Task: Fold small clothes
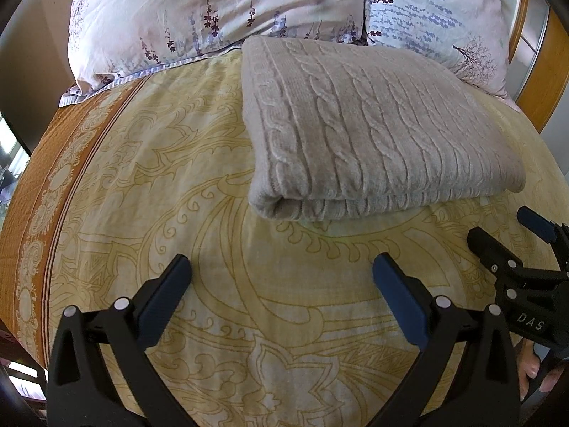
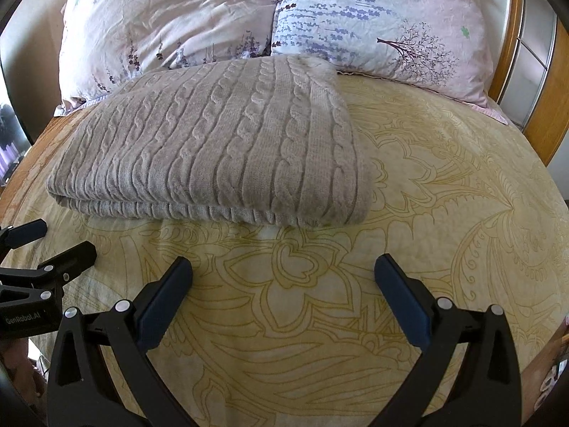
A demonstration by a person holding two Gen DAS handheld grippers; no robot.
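A beige cable-knit garment [image 1: 373,135] lies folded in a flat rectangle on the yellow patterned bedspread [image 1: 177,185]; it also shows in the right wrist view [image 2: 213,153]. My left gripper [image 1: 281,274] is open and empty, a little in front of the garment's near folded edge. My right gripper [image 2: 282,274] is open and empty, also short of the garment, and shows at the right edge of the left wrist view [image 1: 512,238]. The left gripper shows at the left edge of the right wrist view [image 2: 49,242]. Neither touches the garment.
Two floral pillows [image 2: 170,25] [image 2: 384,25] lie against the wooden headboard [image 2: 544,114] behind the garment. The bedspread has an orange border [image 1: 39,185] along the bed's left edge. Bare bedspread [image 2: 444,178] lies right of the garment.
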